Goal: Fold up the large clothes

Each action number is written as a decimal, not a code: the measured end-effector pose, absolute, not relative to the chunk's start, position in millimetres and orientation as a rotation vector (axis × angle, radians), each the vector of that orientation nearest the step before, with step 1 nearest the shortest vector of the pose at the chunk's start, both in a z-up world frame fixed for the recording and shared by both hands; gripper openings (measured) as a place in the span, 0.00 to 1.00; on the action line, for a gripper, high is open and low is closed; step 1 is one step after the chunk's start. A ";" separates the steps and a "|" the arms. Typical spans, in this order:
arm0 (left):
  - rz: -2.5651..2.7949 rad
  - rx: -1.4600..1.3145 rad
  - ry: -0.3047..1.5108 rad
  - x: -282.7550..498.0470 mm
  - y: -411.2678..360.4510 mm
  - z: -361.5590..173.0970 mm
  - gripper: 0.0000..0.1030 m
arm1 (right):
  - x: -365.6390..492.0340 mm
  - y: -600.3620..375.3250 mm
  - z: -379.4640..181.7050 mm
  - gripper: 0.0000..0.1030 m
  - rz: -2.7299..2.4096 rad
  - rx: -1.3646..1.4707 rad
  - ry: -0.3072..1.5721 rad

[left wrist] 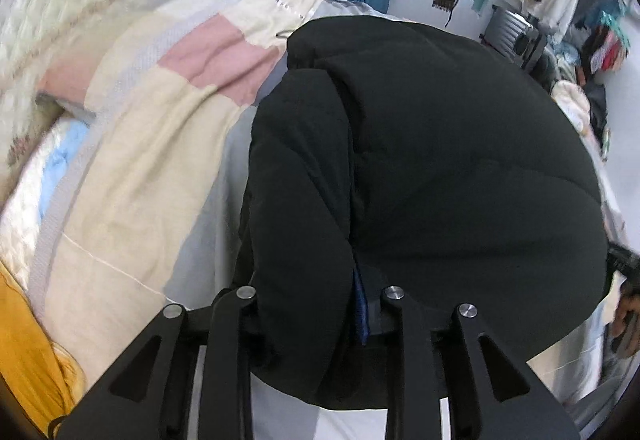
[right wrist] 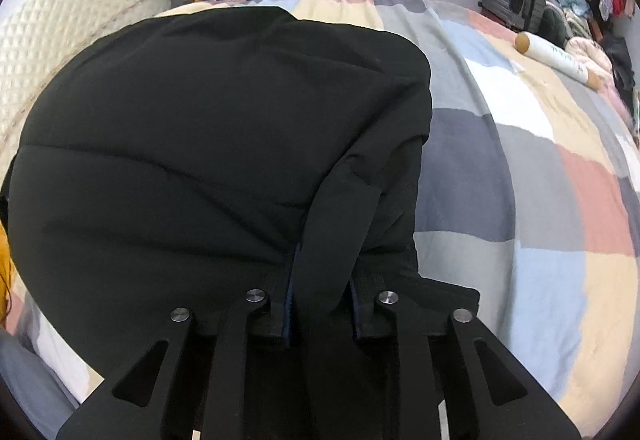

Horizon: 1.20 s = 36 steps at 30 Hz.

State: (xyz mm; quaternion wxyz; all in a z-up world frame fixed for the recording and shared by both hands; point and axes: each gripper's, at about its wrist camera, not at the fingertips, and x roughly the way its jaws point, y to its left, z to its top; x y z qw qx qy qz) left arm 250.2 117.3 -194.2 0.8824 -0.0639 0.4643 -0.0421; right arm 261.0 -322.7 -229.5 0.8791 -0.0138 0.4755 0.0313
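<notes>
Two grippers share one black puffer jacket [right wrist: 224, 144], spread over the patchwork quilt [right wrist: 540, 176]. Left gripper [left wrist: 320, 320] pinches its near edge; right gripper [right wrist: 320, 316] pinches a fold of hem. Likely mid-fold: next, carry both held edges across evenly.

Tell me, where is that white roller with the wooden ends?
In the right wrist view, the white roller lies at the upper right on the patchwork bedspread, well beyond the black jacket.
</notes>
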 end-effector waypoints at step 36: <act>-0.154 -0.086 0.423 92.5 57.6 62.4 1.00 | 64.8 -262.5 56.0 1.00 0.209 0.119 0.278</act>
